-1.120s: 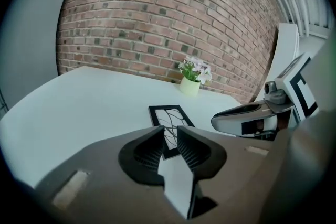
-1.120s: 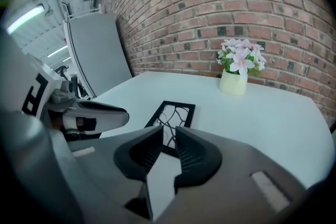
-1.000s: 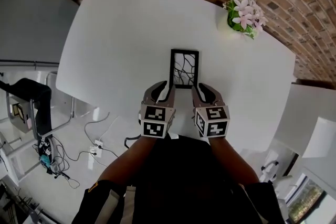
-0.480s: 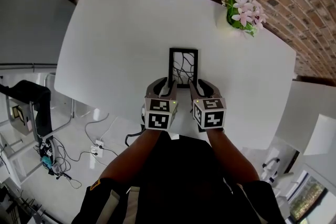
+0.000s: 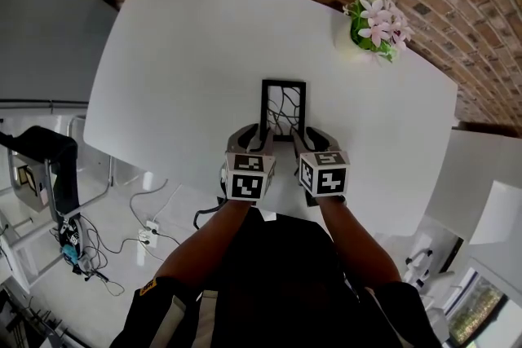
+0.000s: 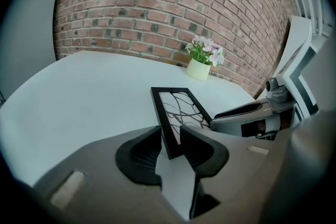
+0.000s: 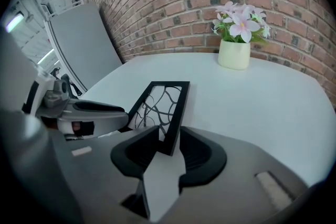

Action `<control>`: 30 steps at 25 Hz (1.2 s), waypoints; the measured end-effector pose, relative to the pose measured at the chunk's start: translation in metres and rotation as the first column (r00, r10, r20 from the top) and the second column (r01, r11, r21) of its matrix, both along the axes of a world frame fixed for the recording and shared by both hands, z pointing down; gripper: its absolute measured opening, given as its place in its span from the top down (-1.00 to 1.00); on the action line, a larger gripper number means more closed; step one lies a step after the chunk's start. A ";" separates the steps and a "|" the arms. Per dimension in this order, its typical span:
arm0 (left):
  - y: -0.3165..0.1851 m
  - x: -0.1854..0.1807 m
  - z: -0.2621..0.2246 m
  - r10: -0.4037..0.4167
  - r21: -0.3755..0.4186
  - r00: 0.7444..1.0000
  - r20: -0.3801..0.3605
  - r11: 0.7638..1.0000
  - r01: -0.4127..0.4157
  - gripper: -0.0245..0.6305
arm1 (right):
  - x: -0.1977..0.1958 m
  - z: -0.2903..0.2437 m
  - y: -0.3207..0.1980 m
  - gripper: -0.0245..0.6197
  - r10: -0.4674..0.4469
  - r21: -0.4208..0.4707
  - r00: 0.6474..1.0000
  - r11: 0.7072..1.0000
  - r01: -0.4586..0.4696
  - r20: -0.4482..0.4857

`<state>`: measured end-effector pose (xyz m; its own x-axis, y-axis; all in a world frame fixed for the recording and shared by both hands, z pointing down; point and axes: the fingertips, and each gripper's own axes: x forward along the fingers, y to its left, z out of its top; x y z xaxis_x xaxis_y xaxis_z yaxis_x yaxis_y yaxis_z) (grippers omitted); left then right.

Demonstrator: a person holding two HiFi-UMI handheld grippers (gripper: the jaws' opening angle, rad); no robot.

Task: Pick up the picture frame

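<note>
Both picture frame (image 5: 284, 106) near corners sit between fingers: left gripper (image 6: 170, 135) apart, right gripper (image 7: 169, 136) opening; flower pot (image 7: 234, 55) well beyond.

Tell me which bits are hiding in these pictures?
Picture frame, near corners: head view, behind the left gripper and the right gripper, whose jaws are opening around one corner.
Flowerpot: head view, mostly under its flowers.
Table legs: every view, under its top.
</note>
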<state>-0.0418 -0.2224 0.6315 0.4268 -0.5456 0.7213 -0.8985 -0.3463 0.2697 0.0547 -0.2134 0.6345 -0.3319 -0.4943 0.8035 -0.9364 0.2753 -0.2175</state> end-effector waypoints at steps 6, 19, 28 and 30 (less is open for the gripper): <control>0.000 0.000 0.005 -0.006 -0.016 1.000 0.005 1.000 0.006 0.58 | -0.002 0.003 0.000 0.54 0.000 -0.012 1.000 1.000 0.000 0.010; 0.001 0.004 0.008 -0.029 -0.040 0.999 -0.022 0.999 0.028 0.56 | 0.001 0.005 0.001 0.54 0.066 -0.055 0.993 0.997 -0.061 0.098; 0.001 0.004 0.009 -0.037 -0.036 0.999 -0.032 0.999 0.035 0.61 | 0.002 0.005 0.003 0.58 0.086 -0.073 0.991 0.994 -0.079 0.107; 0.003 0.004 0.008 -0.037 -0.038 0.998 -0.040 0.999 0.036 0.63 | -0.001 0.004 0.005 0.58 0.078 -0.072 0.991 0.995 -0.071 0.112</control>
<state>-0.0376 -0.2198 0.6399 0.4367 -0.5343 0.7238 -0.8983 -0.3025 0.3187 0.0539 -0.2087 0.6381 -0.3880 -0.4668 0.7947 -0.9216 0.1867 -0.3403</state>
